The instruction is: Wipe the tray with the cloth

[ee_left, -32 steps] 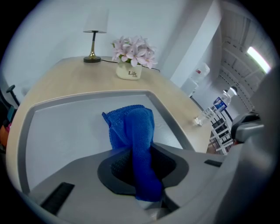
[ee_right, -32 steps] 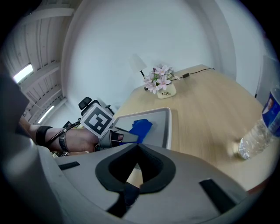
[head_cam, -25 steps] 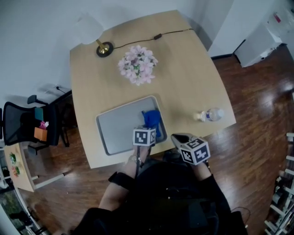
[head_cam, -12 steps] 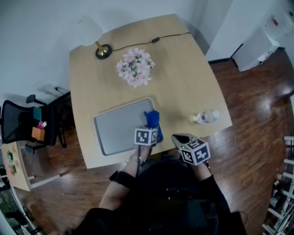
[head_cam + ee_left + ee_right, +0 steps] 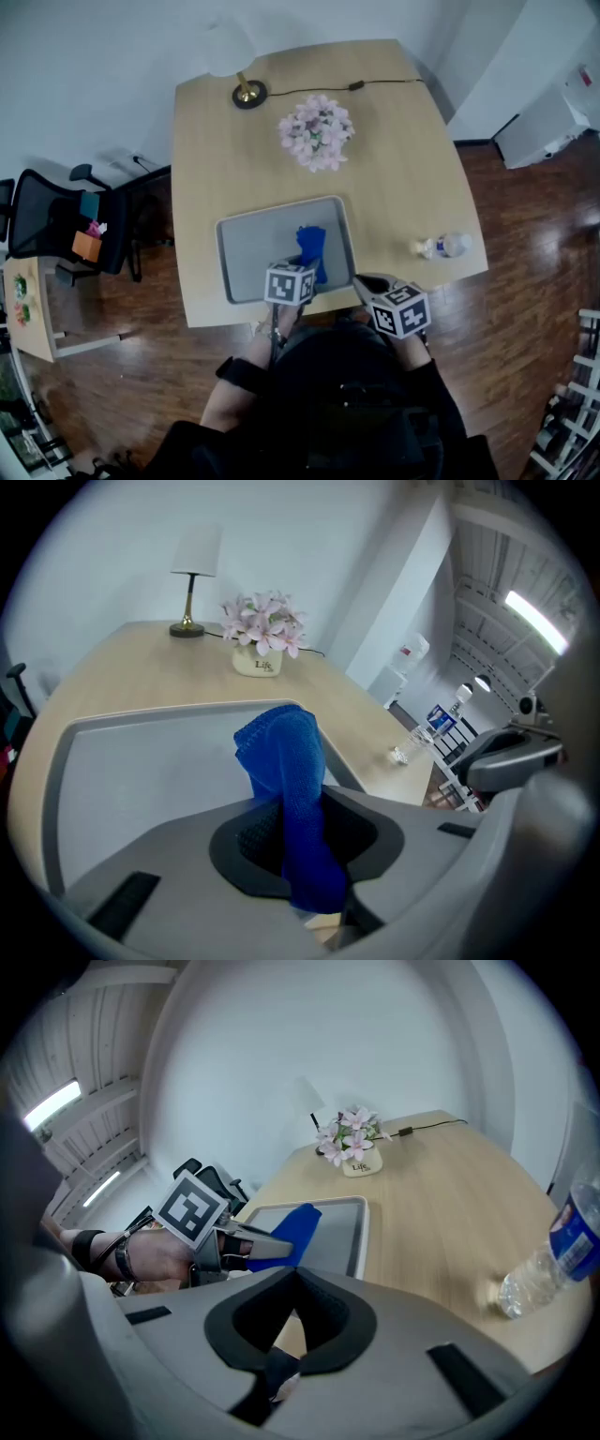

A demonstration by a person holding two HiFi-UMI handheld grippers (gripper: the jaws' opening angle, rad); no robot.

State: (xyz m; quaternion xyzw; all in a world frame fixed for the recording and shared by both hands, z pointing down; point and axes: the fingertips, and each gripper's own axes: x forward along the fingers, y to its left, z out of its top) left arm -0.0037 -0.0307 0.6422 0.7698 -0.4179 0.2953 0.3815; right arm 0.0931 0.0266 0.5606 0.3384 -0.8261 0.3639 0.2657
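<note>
A grey tray [image 5: 253, 255] lies at the near edge of the wooden table [image 5: 394, 187]. My left gripper [image 5: 304, 269] is over the tray's near right part, shut on a blue cloth [image 5: 310, 247]. In the left gripper view the cloth [image 5: 283, 752] sticks up from between the jaws above the tray [image 5: 141, 761], and its lower end hangs behind them. My right gripper [image 5: 367, 283] hovers at the table's near edge, right of the tray, jaws shut with nothing in them [image 5: 294, 1277]. The right gripper view also shows the cloth [image 5: 292, 1230] over the tray [image 5: 345, 1232].
A plastic bottle [image 5: 442, 246] lies on its side at the table's right edge. A pot of pink flowers [image 5: 317, 131] and a lamp [image 5: 230, 52] with its cord stand at the far side. An office chair [image 5: 56, 225] is left of the table.
The head view has shifted, so the table sits further right in the picture. The left gripper, still holding the cloth, has moved a little leftward over the tray. The right gripper has barely moved.
</note>
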